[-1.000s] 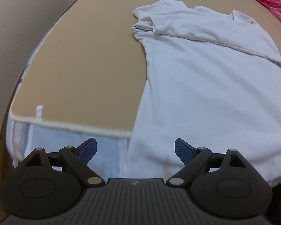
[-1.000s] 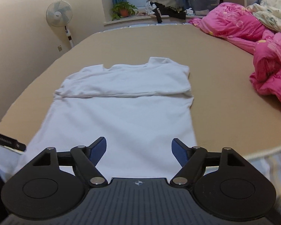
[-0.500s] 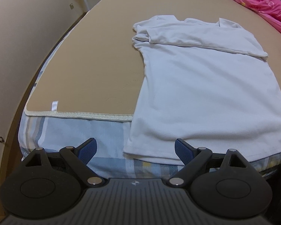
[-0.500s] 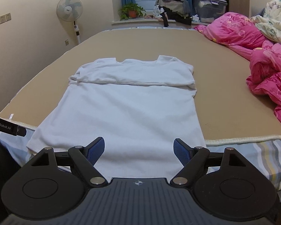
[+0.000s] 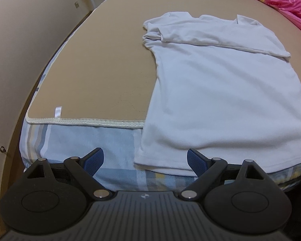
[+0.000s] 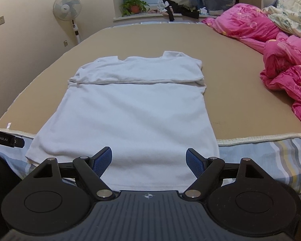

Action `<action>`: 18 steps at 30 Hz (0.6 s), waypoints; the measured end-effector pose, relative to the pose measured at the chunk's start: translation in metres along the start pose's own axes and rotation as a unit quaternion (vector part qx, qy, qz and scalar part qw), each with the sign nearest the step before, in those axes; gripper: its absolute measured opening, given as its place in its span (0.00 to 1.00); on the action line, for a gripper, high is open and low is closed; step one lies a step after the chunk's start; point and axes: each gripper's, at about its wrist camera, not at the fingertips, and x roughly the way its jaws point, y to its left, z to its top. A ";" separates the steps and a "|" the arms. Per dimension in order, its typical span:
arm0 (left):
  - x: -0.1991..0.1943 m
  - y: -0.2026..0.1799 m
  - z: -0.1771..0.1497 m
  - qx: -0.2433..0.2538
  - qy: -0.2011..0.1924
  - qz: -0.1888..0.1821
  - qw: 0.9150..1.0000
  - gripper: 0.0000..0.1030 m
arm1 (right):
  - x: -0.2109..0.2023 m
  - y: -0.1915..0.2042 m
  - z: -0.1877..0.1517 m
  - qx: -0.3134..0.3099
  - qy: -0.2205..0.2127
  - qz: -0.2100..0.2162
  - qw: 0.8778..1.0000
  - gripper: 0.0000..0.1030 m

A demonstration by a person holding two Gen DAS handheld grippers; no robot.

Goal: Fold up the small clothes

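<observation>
Tan matting covers the bed (image 6: 240,92), and on it the white T-shirt (image 6: 134,108) is laid flat, collar at the far end, with both sleeves already turned in across the chest so that a straight fold edge runs across the shirt below the collar. The shirt's hem hangs over the near edge of the bed, onto the striped sheet (image 5: 74,144). Beyond the shirt's right side a pink quilt (image 6: 287,74) is heaped, well apart from the shirt.

The left claw (image 5: 145,159) is held just off the shirt's near left hem corner, its jaws spread wide with nothing between them. The right claw (image 6: 149,161) is poised over the middle-right of the hem, likewise spread and empty.

The sleeve fold is judged done; the lengthwise fold appears to be in hand. Each claw would next need to be lowered onto a hem corner, closed on both cloth layers, and the hem carried toward the collar.
</observation>
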 end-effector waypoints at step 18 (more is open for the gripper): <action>0.137 0.034 0.036 -0.030 0.117 -0.066 0.990 0.94 | 0.111 -0.135 0.008 0.161 0.141 -0.004 0.977 0.85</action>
